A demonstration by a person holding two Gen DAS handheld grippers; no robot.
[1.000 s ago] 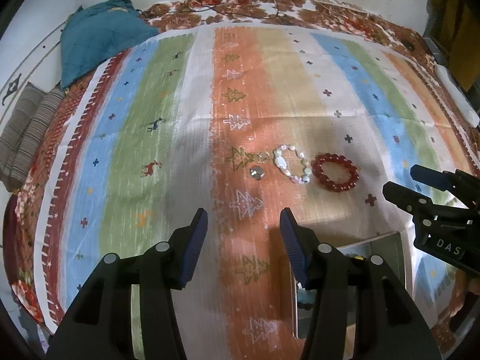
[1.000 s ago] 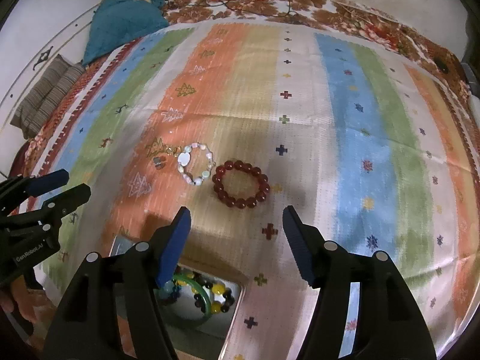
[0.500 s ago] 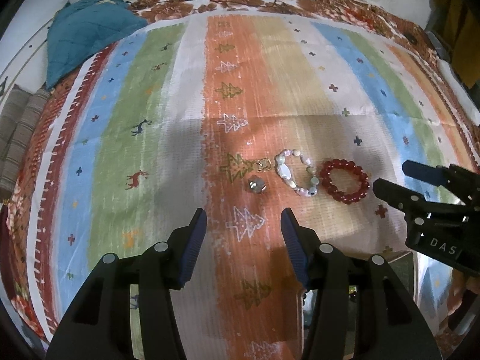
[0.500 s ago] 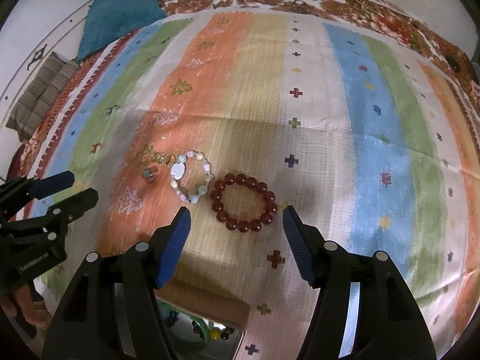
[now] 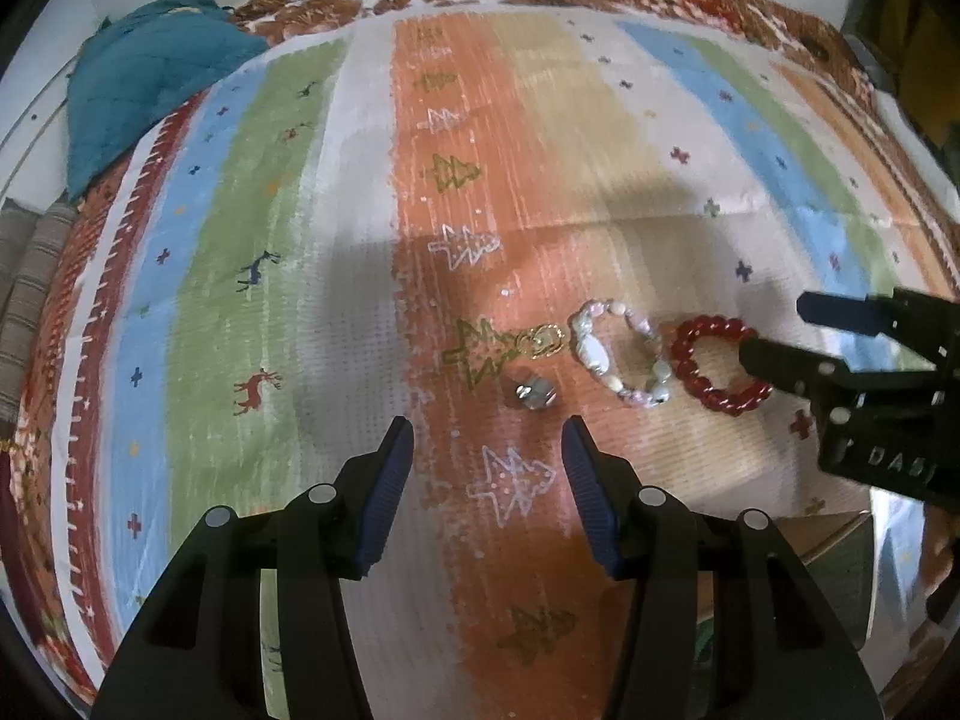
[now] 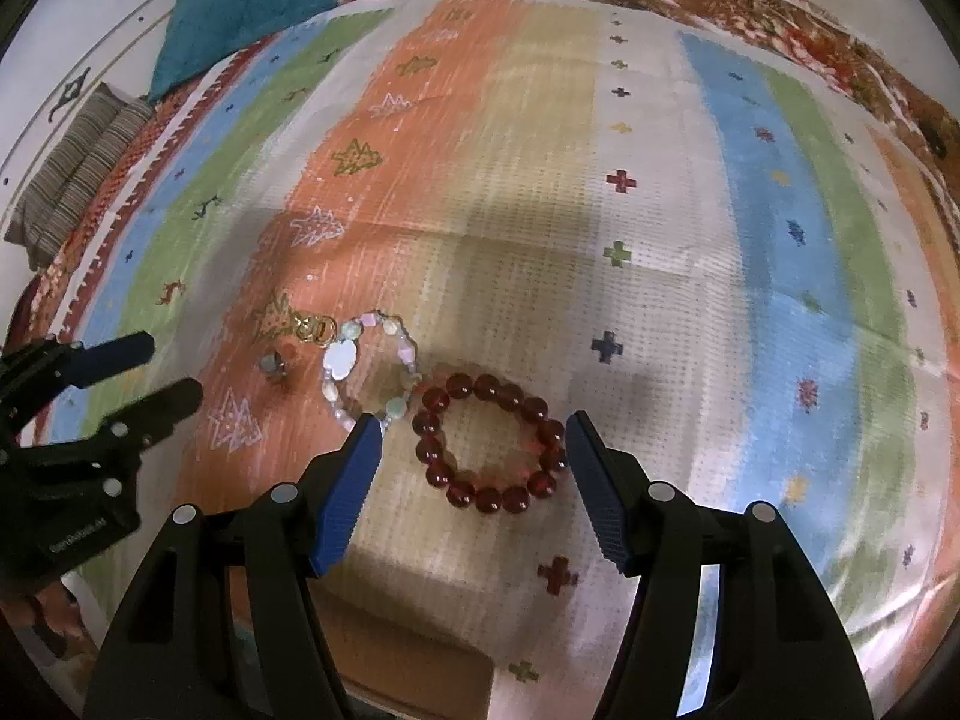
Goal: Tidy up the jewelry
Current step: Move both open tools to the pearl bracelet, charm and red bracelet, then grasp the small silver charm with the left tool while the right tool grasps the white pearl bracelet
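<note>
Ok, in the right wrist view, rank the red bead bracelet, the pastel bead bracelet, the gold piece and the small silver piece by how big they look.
1. Red bead bracelet, though it lies nearest the camera, which inflates it.
2. Pastel bead bracelet.
3. Gold piece and small silver piece: both tiny and too alike to separate.

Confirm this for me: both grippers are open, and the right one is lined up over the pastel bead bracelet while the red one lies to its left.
Not quite. The right wrist view shows the right gripper open and lined up over the red bead bracelet; the pastel bead bracelet is the one lying to its left. The left gripper is open too, as you said.
</note>
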